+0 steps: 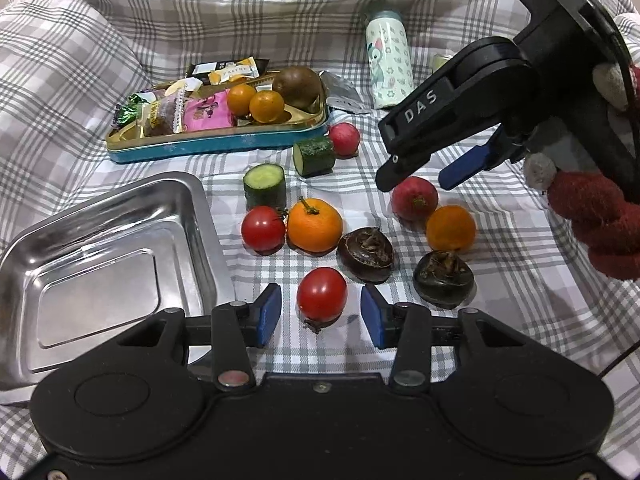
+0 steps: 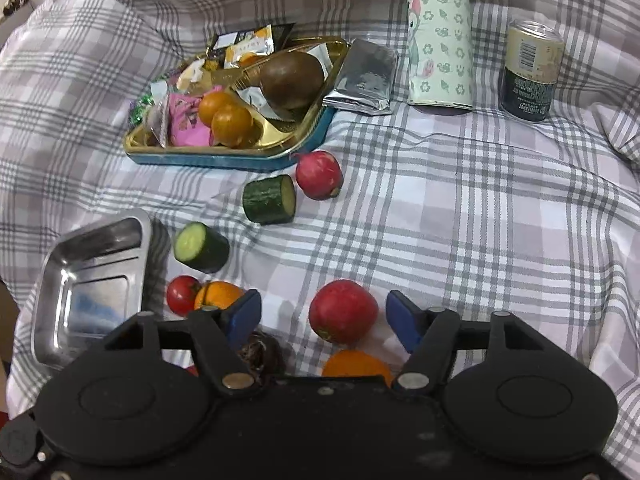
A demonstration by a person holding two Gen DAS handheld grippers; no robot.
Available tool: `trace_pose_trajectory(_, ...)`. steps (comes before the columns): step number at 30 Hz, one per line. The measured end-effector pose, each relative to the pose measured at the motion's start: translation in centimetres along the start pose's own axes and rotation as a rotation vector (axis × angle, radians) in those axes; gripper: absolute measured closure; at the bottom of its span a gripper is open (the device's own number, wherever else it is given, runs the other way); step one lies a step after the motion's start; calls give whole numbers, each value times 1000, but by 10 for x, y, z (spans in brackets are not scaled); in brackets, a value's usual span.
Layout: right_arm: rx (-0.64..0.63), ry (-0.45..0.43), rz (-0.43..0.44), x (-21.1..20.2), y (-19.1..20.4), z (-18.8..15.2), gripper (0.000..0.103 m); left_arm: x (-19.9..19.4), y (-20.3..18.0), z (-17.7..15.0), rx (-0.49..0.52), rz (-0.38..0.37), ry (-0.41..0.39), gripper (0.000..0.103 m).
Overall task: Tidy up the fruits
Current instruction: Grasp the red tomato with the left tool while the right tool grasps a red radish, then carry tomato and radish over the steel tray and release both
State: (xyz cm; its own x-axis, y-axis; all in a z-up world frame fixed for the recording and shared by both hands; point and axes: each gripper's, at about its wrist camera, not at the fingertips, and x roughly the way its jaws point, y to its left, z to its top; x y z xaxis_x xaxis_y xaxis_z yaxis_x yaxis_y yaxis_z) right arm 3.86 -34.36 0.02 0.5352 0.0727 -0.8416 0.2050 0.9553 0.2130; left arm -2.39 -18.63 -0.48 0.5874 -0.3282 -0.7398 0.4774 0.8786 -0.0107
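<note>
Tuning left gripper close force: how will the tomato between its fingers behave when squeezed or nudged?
The tomato looks round and smooth-skinned, so it will likely roll on the checked cloth if one pad touches first. Its glossy skin suggests it may slip under a light pinch. It is probably soft, so a hard squeeze from the left gripper, now open around it, could bruise or split it.

A rumpled grey-and-white checked cloth (image 2: 460,200) covers the whole surface.
</note>
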Motion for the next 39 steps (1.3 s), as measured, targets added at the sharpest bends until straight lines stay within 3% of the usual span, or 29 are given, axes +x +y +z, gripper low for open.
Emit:
trace_pose_trajectory(4,-30,17,-48,8,4,-1,50,3,-1,0,-4,5,4,51)
trace_pose_trajectory(15,-93,31,-139,21,11,-6,60,25,7,4,-88,-7,71,51)
trace_pose_trajectory(18,-92,32,-134,21,10,-5,60,29,10,7,-118,-17,80,63)
trace_pose_trajectory(27,-87,23,-111,16,10,-3,60,16,19,22,-173,-22,24,64)
trace_pose_trajectory(33,-87,-49,-62,1,17,-2,60,-3,41,37,-248,-5,-41,64)
trace_pose_trajectory(39,-100,-153,34,-17,35,-3,60,-19,82,40,-342,77,-86,64)
